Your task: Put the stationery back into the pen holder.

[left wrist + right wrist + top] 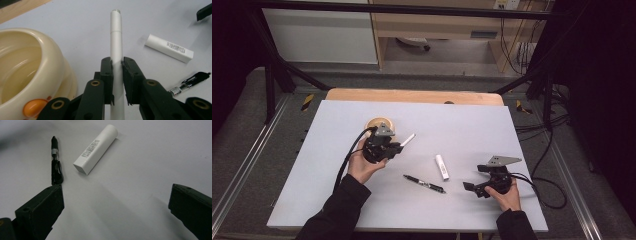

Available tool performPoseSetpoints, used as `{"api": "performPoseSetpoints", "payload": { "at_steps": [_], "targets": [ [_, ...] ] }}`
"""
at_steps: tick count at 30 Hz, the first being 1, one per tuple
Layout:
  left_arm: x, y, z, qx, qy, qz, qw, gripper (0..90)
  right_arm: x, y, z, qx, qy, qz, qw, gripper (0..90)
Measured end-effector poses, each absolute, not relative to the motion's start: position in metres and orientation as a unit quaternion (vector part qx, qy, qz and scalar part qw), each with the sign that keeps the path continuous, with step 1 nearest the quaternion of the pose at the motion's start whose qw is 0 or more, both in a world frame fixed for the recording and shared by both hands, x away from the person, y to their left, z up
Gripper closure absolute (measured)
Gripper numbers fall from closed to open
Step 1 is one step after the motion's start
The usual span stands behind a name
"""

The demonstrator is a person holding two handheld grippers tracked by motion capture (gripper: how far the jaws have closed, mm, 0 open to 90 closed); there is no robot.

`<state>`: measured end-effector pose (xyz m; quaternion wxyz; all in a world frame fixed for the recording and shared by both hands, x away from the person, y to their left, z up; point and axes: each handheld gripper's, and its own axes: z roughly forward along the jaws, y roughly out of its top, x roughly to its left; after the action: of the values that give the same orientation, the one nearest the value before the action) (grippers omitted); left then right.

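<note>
Your left tool (117, 75) is clamped on the white pen (116, 40), gripping its lower barrel with the tip pointing away from you. The pen is off the tabletop (337, 200), held just beside the cream bowl (30, 72), which stands near the far edge, left of centre. The likely step is carrying the pen to that bowl. To do it well, bring the free end over the rim before tilting down, and part the jaws only once the barrel is inside (a long pen can tip back out). Keep the grip square; the pen already sits a little skewed between the pads.

Your left hand (362, 167) holds the tool level, angled toward the right edge. Your right tool (115, 202) stands wide and empty near the near right corner, low over the tabletop, aimed at the white tube (96, 148) and black pen (55, 160) lying mid-tabletop.
</note>
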<state>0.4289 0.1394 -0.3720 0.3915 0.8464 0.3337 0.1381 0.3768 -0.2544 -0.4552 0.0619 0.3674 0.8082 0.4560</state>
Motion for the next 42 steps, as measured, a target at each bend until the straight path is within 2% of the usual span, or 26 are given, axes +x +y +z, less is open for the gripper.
{"api": "performPoseSetpoints", "payload": {
  "at_steps": [18,42],
  "targets": [
    [0.417,0.164,-0.348,0.804,0.354,0.17,0.447,78.7,0.377,-0.254,-0.455,0.367,0.809,0.455,0.063,0.8],
    [0.433,0.181,-0.322,0.757,0.384,0.207,0.487,78.7,0.377,-0.254,-0.455,0.367,0.808,0.456,0.063,0.8]
  ]
}}
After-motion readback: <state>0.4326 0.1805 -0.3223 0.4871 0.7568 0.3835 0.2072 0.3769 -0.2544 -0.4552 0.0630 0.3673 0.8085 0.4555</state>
